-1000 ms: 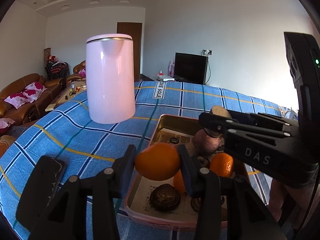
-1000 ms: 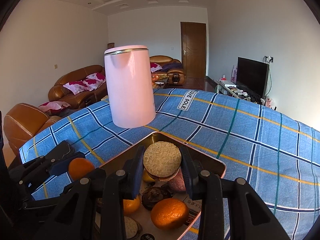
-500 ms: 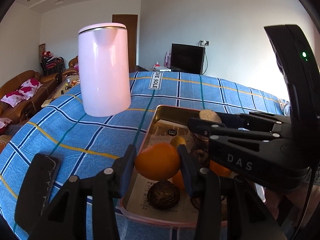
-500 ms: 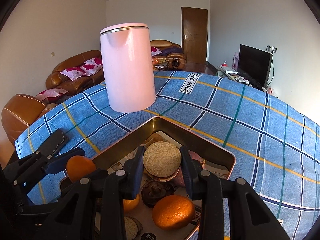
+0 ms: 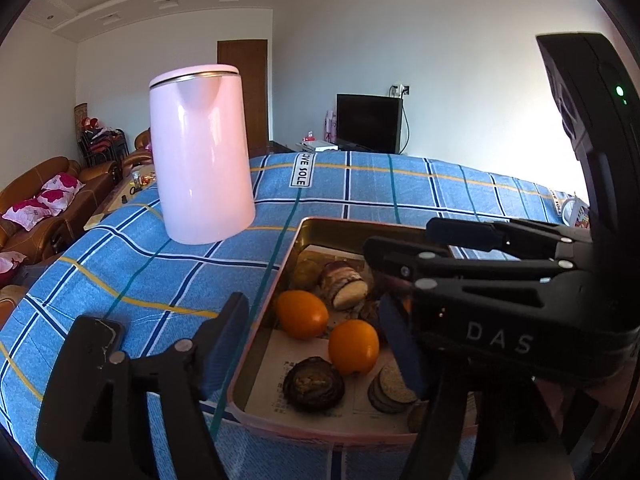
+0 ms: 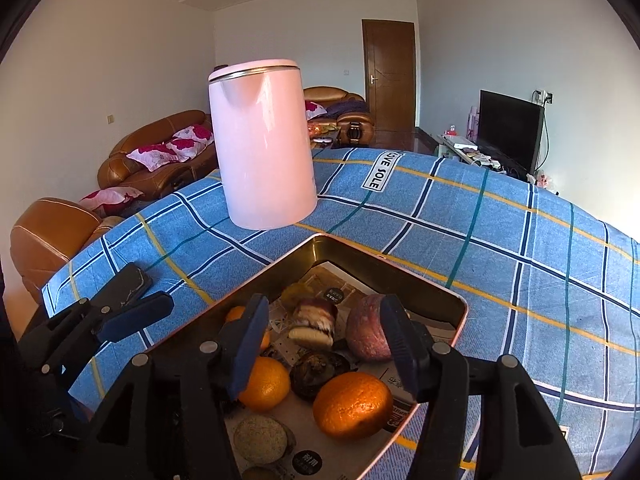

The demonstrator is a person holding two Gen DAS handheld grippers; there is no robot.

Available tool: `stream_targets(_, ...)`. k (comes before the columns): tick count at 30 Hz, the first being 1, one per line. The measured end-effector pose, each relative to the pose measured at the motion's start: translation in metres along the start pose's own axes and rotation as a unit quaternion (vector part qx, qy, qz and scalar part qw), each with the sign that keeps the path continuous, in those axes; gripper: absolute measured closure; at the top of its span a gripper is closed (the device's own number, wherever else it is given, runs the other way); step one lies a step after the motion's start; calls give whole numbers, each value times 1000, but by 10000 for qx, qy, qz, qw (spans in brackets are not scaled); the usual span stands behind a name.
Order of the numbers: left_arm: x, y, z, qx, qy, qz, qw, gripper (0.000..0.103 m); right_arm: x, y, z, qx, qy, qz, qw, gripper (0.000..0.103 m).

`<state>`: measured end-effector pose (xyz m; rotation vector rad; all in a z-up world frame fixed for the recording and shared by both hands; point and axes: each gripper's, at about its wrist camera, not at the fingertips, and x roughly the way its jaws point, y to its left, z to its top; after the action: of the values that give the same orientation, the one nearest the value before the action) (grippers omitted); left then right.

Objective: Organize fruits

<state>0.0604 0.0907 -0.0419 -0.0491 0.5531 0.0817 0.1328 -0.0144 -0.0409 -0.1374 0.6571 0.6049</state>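
A metal tray (image 5: 298, 240) (image 6: 420, 276) lined with paper holds several fruits. Oranges (image 5: 302, 314) (image 5: 354, 346) lie in it, also in the right wrist view (image 6: 352, 404) (image 6: 266, 384), with dark round fruits (image 5: 314, 384) (image 6: 320, 370), a cut brown roll-like piece (image 5: 346, 282) (image 6: 314, 320) and a reddish fruit (image 6: 366, 330). My left gripper (image 5: 316, 344) is open and empty above the tray's near left edge. My right gripper (image 6: 324, 344) is open and empty above the tray; its body (image 5: 500, 300) crosses the left wrist view.
A tall pink kettle (image 5: 200, 152) (image 6: 264, 144) stands on the blue checked tablecloth (image 5: 120, 272) (image 6: 500, 220) behind the tray. Brown sofas (image 6: 152, 160), a door and a television (image 5: 368, 122) are beyond the table.
Both grippers have opened. The orange from my left gripper and the round cut piece from my right gripper now lie in the tray. Both grippers have dropped closer to the tray.
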Motion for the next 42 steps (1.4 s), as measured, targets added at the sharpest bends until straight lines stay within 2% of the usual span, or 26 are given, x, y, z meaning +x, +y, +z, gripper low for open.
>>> stream_targets(6,-17,-2,-1,4,-194,4,9998,29,-33,-11,-9,178,-333,-118,9992,37)
stream_targets(12,-35,-1,-4,-114,-440,11,9990,13,-73,-15,-24,240,-696,-300,9968,33)
stream_targets(19,-55,-9,-7,-95,-637,-143,9978,10,-119,-13,-49,208,-1089,-552,9923,31)
stream_targets(22,-62,-17,-7,-73,-712,-183,9973,3,-138,-12,-58,166,-1285,-695,9891,29)
stream_targets(27,-69,-31,-6,68,-783,-296,9965,1,-163,-13,-66,143,-1570,-911,9833,25)
stream_targets(42,-85,-59,-2,324,-905,-386,9946,1,-201,-23,-82,286,-1949,-1041,9749,25)
